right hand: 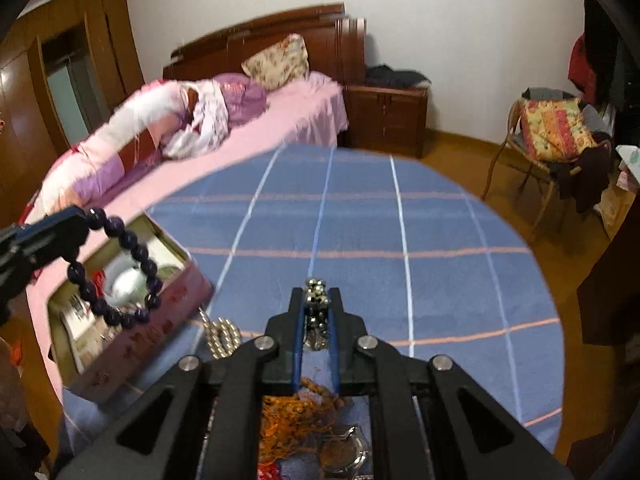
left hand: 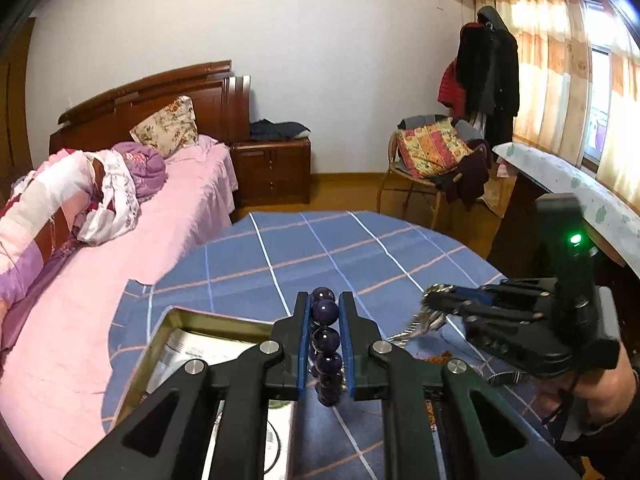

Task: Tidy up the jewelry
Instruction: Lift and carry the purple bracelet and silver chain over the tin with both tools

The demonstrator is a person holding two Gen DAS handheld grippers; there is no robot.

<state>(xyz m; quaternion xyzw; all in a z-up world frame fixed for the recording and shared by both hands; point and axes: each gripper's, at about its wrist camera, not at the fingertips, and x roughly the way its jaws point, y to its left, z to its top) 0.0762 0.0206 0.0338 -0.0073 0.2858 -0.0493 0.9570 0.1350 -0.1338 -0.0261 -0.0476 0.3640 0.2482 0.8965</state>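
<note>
My left gripper (left hand: 325, 298) is shut on a bracelet of dark purple beads (left hand: 325, 340), which runs down between its blue pads. In the right wrist view that purple bracelet (right hand: 140, 252) hangs as a loop from the left gripper (right hand: 82, 220), above an open pink box (right hand: 168, 320). My right gripper (right hand: 316, 296) is shut on a bracelet of silver metal beads (right hand: 316, 285), lifted just off the blue checked tablecloth (right hand: 400, 240). From the left wrist, the right gripper (left hand: 430, 300) holds that silver bracelet (left hand: 424, 322) to the right of the box (left hand: 176, 314).
Another string of silver beads (right hand: 222, 336) lies beside the box. Orange beads with a tassel (right hand: 296, 400) and a wristwatch (right hand: 344, 448) lie under my right gripper. A pink bed (left hand: 120, 260) borders the table's left; a chair (right hand: 552, 140) stands far right.
</note>
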